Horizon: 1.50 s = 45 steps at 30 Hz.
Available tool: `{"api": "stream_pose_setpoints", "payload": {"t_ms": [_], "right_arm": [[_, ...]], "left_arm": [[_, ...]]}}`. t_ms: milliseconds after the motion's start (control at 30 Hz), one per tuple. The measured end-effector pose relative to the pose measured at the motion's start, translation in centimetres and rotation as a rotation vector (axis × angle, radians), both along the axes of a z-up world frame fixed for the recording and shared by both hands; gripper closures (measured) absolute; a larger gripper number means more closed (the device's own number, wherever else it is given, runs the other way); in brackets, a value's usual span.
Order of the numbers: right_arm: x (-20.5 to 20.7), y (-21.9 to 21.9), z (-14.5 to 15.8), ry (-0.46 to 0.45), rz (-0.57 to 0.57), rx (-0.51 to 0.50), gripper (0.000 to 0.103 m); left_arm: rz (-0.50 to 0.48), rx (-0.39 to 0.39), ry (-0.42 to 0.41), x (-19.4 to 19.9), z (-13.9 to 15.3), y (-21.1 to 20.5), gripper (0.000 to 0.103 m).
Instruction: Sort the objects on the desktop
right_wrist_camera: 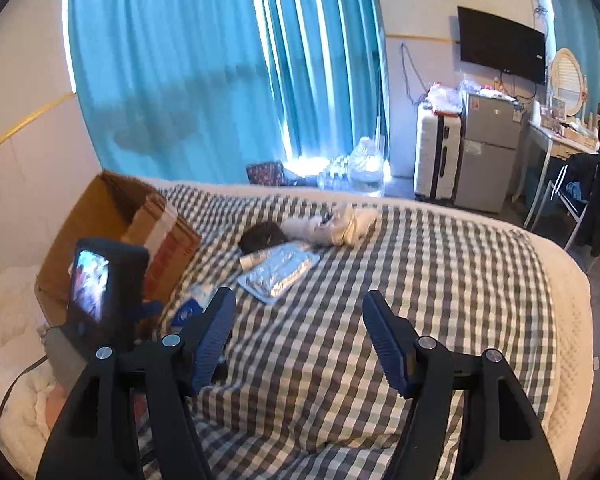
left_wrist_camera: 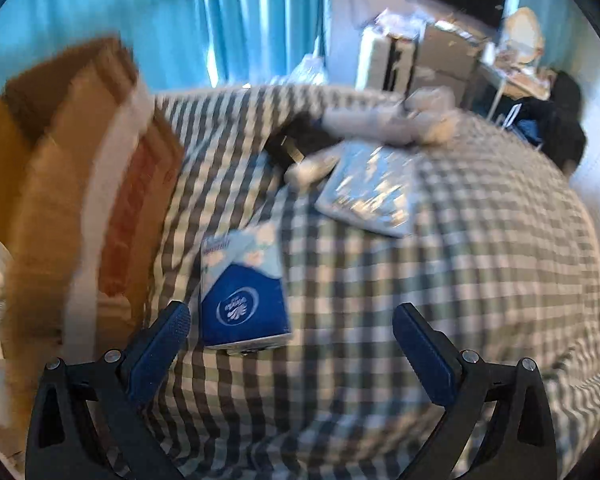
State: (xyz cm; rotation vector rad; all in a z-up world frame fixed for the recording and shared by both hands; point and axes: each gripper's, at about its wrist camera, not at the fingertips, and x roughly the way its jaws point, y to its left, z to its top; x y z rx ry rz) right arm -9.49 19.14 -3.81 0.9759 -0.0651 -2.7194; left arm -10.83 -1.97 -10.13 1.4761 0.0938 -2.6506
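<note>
A blue tissue pack (left_wrist_camera: 242,288) lies on the checked bed cover (left_wrist_camera: 460,280), just ahead of my open, empty left gripper (left_wrist_camera: 292,320); it also shows in the right wrist view (right_wrist_camera: 192,304). Beyond it lie a silver foil packet (left_wrist_camera: 370,192) (right_wrist_camera: 278,270), a small white tube (left_wrist_camera: 312,168) (right_wrist_camera: 254,258), a dark object (right_wrist_camera: 260,236) and white socks or cloth (right_wrist_camera: 332,224). An open cardboard box (left_wrist_camera: 72,184) (right_wrist_camera: 112,216) stands at the left. My right gripper (right_wrist_camera: 300,312) is open and empty above the cover.
The left gripper's body with its screen (right_wrist_camera: 100,288) sits left of my right gripper. White bedding (right_wrist_camera: 12,344) lies at the left. Beyond the bed are blue curtains (right_wrist_camera: 188,72), a water jug (right_wrist_camera: 366,168), a suitcase (right_wrist_camera: 436,152) and a small fridge (right_wrist_camera: 488,148).
</note>
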Motion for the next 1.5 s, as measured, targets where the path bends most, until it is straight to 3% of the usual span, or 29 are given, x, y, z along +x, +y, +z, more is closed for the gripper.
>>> {"api": "stream_pose_setpoints", "payload": {"t_ms": [133, 233, 333, 400, 467, 700, 767, 1100, 1133, 1233, 1500], "right_arm": [[-0.5, -0.9, -1.4, -0.042, 0.001, 0.024, 0.037], [-1.3, -1.6, -2.2, -0.072, -0.003, 0.044, 0.037], [-2.5, -2.7, -3.0, -0.106, -0.001, 0.060, 0.037], [-3.5, -3.8, -3.9, -0.140, 0.016, 0.074, 0.037], [-4.5, -4.9, -4.8, -0.167, 0.035, 0.086, 0.037], [-10.0, -6.7, -7.0, -0.239, -0.007, 0.033, 0.036], [-12.0, -7.0, -7.7, -0.259, -0.045, 0.015, 0.018], [-15.9, -8.4, -11.5, -0.292, -0.189, 0.021, 0.012], [-15.9, -8.4, -11.6, -0.283, -0.189, 0.031, 0.012], [-14.8, -8.3, -11.5, -0.231, -0.184, 0.075, 0.036], [-10.8, -6.8, -10.9, -0.255, -0.088, 0.086, 0.040]], "left_arm": [[0.090, 0.101, -0.066, -1.5, -2.8, -2.8, 0.000], [0.108, 0.231, -0.073, -2.1, -3.9, -4.8, 0.001], [0.070, 0.211, -0.018, -1.8, -3.4, -4.9, 0.020], [0.028, 0.201, 0.013, -1.6, -3.1, -4.6, 0.041], [0.010, 0.199, 0.031, -1.5, -2.9, -4.6, 0.049], [0.044, 0.230, 0.069, -1.4, -2.9, -6.4, 0.050], [0.061, 0.207, 0.087, -1.5, -2.4, -6.4, 0.050], [0.066, 0.187, 0.120, -2.6, -2.8, -7.0, 0.050], [0.062, 0.188, 0.122, -2.7, -2.8, -7.0, 0.050], [0.053, 0.187, 0.126, -2.5, -2.9, -7.0, 0.050], [0.028, 0.173, 0.122, -2.1, -3.2, -6.6, 0.050]]}}
